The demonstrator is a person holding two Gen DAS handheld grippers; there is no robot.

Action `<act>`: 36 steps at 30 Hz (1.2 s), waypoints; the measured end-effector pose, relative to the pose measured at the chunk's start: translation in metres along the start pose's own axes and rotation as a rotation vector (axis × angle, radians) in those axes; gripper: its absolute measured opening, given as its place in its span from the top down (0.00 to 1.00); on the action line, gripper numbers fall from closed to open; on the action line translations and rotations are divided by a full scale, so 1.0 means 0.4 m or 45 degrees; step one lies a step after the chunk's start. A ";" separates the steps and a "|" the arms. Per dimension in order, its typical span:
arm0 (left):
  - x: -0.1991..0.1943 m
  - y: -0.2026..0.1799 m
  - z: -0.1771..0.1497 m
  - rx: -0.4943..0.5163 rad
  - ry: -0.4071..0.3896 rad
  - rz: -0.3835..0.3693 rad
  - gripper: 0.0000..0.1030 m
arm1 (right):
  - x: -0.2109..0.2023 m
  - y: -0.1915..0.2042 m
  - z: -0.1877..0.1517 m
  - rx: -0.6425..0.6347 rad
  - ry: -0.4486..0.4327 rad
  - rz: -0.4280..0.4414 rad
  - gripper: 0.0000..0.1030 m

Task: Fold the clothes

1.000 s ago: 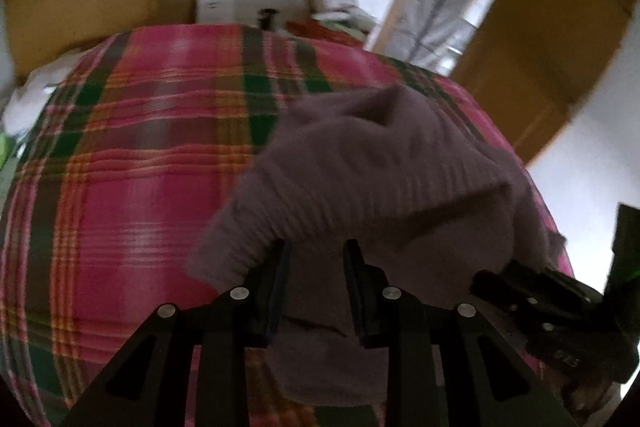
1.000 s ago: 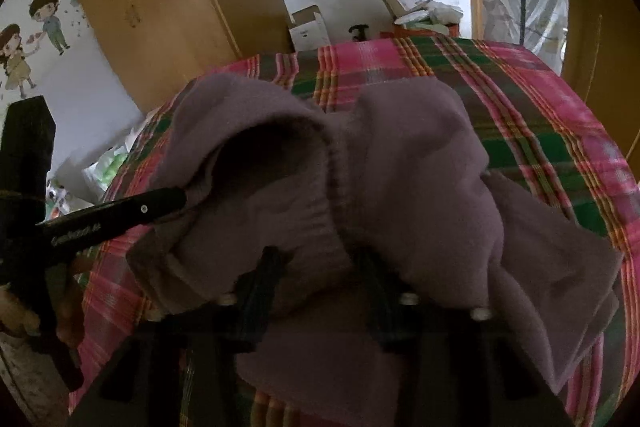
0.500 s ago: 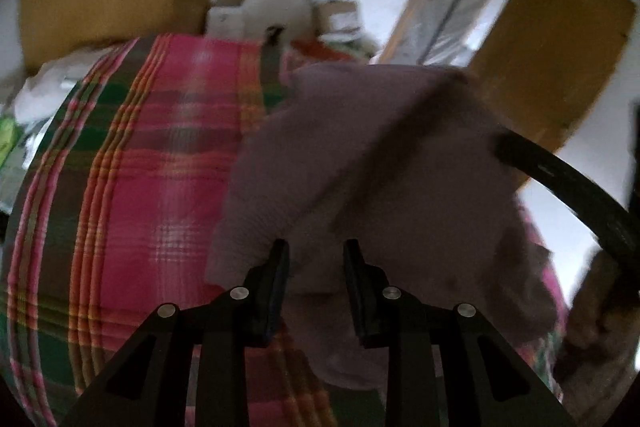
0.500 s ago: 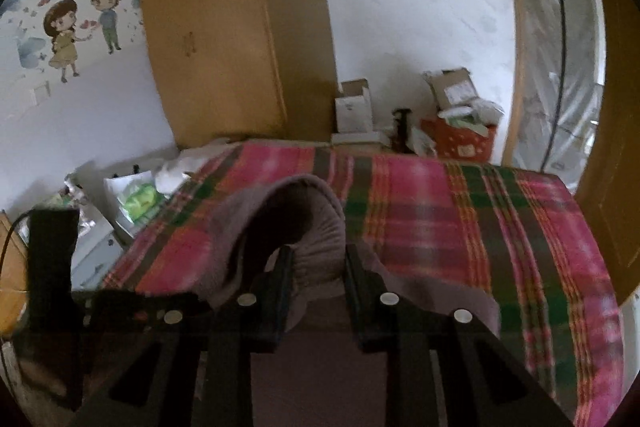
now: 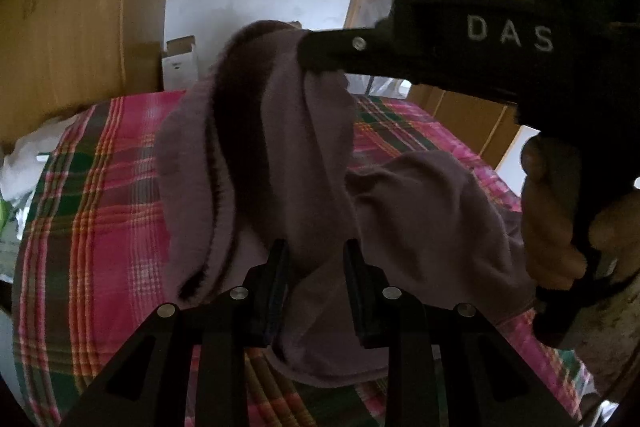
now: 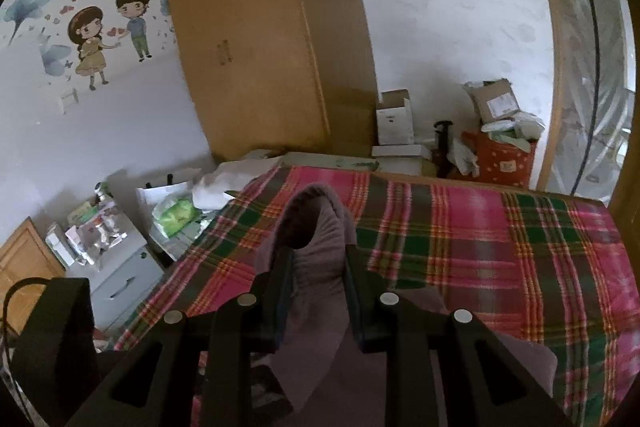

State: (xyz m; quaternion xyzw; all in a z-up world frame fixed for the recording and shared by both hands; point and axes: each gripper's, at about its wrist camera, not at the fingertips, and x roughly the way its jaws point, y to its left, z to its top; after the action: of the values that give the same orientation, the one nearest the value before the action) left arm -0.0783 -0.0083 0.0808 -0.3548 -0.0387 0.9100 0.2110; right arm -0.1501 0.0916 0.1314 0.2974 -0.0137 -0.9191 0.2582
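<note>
Left wrist view: the purple garment (image 5: 280, 155) now hangs lifted off the plaid bed (image 5: 100, 195), fills mid-frame, pinched in both the left hand-held gripper (image 5: 314, 291) and right hand-held gripper (image 5: 320, 63). Raised, it can likely be spread flat for folding.

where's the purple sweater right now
The purple sweater hangs lifted above the plaid bedspread, pinched low in the left gripper and high in the right gripper, centre of both views.
</note>
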 end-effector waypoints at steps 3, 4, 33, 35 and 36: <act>-0.009 -0.006 0.011 0.009 -0.026 0.018 0.72 | -0.001 0.013 0.006 -0.012 0.003 0.055 0.75; -0.008 -0.005 0.016 0.002 -0.024 0.025 0.72 | -0.001 0.017 0.009 -0.013 0.003 0.055 0.75; 0.060 0.127 0.026 -0.450 0.094 0.032 0.89 | 0.030 0.004 -0.033 0.131 0.168 0.339 0.72; 0.055 0.137 0.029 -0.476 0.067 0.033 0.93 | 0.018 -0.011 -0.055 0.139 0.180 0.338 0.68; 0.051 0.142 0.030 -0.488 0.054 0.030 0.94 | 0.012 -0.020 -0.068 0.144 0.182 0.330 0.67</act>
State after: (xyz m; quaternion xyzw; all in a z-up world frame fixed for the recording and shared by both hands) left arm -0.1200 -0.0504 0.0646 -0.4079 -0.2029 0.8807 0.1298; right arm -0.1420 0.0997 0.1052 0.3720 -0.0852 -0.8522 0.3578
